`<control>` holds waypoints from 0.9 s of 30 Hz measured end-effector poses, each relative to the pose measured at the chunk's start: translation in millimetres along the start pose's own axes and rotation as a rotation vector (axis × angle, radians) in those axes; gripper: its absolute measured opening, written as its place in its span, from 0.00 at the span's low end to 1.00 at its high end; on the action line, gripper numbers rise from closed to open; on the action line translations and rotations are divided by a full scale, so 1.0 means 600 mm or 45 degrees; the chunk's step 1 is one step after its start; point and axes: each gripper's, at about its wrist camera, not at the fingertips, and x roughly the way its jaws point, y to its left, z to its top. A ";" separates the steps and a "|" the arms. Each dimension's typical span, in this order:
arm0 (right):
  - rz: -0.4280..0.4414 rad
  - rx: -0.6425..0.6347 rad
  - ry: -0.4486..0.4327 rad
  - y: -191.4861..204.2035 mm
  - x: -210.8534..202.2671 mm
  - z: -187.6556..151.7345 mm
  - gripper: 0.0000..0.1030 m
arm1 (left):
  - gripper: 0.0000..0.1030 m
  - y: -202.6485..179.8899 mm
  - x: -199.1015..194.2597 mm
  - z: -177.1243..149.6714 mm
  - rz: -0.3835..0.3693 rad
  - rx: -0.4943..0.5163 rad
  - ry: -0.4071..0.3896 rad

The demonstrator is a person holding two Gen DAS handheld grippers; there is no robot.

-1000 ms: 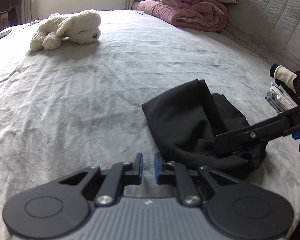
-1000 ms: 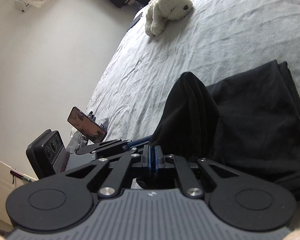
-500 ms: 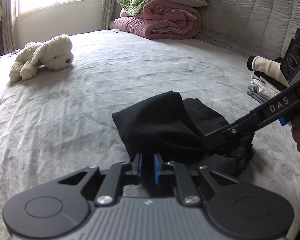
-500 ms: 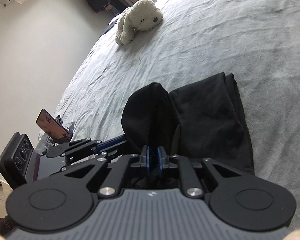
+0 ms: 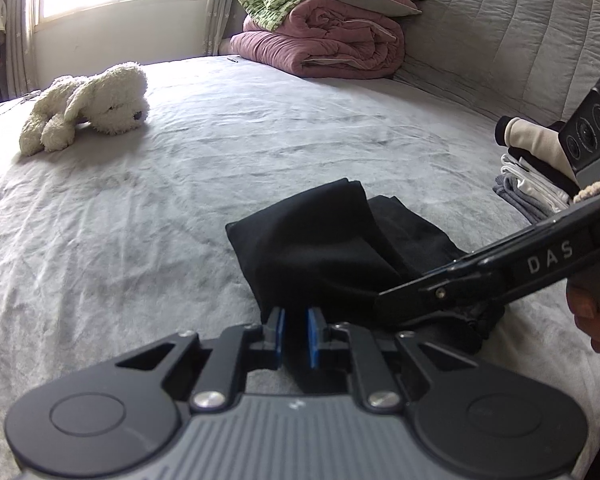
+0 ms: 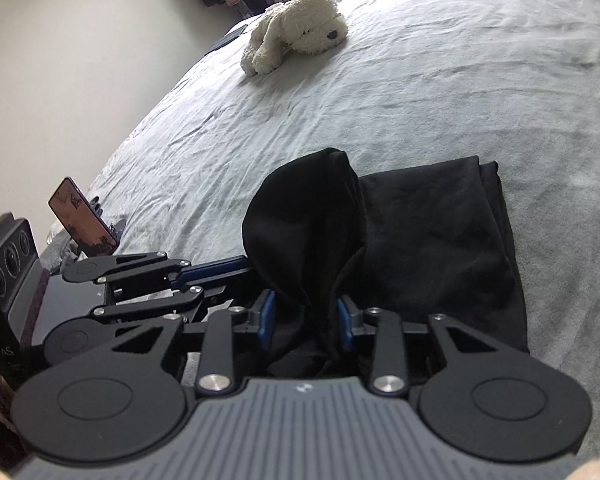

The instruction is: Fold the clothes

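Right gripper jaws opening round black garment – left gripper pinching it.

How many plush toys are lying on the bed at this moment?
1. A white plush dog lies on the grey bed sheet far from the black garment. Others may be hidden outside the views.

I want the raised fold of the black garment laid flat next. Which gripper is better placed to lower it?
Left. The left gripper is clamped on the black garment, while the right gripper is opening around the raised fold, pads off the cloth.
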 end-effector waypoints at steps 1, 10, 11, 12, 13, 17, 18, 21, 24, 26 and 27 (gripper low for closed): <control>-0.021 -0.044 -0.004 0.011 0.000 -0.001 0.21 | 0.10 0.001 -0.001 0.001 0.000 -0.002 -0.002; 0.142 0.085 -0.124 -0.020 -0.063 0.025 0.13 | 0.11 0.011 -0.028 0.034 -0.046 -0.094 -0.187; 0.164 0.121 -0.140 -0.030 -0.072 0.028 0.13 | 0.11 0.009 -0.028 0.039 -0.066 -0.103 -0.210; 0.183 0.159 -0.152 -0.044 -0.079 0.029 0.13 | 0.11 0.005 -0.026 0.042 -0.087 -0.107 -0.225; 0.196 0.196 -0.161 -0.059 -0.085 0.029 0.13 | 0.11 0.000 -0.024 0.044 -0.107 -0.108 -0.238; 0.219 0.325 -0.180 -0.115 -0.104 0.022 0.13 | 0.11 -0.034 -0.007 0.044 -0.166 -0.050 -0.252; 0.222 0.352 -0.181 -0.127 -0.107 0.019 0.13 | 0.11 -0.042 -0.003 0.044 -0.174 -0.033 -0.251; 0.232 0.434 -0.176 -0.155 -0.107 0.012 0.13 | 0.11 -0.064 0.008 0.042 -0.196 0.031 -0.249; 0.223 0.491 -0.160 -0.179 -0.102 0.006 0.13 | 0.11 -0.081 0.018 0.038 -0.224 0.074 -0.232; 0.182 0.505 -0.143 -0.192 -0.098 0.002 0.16 | 0.11 -0.090 0.029 0.034 -0.236 0.104 -0.201; 0.152 0.496 -0.130 -0.194 -0.096 -0.001 0.19 | 0.11 -0.095 0.034 0.030 -0.234 0.123 -0.188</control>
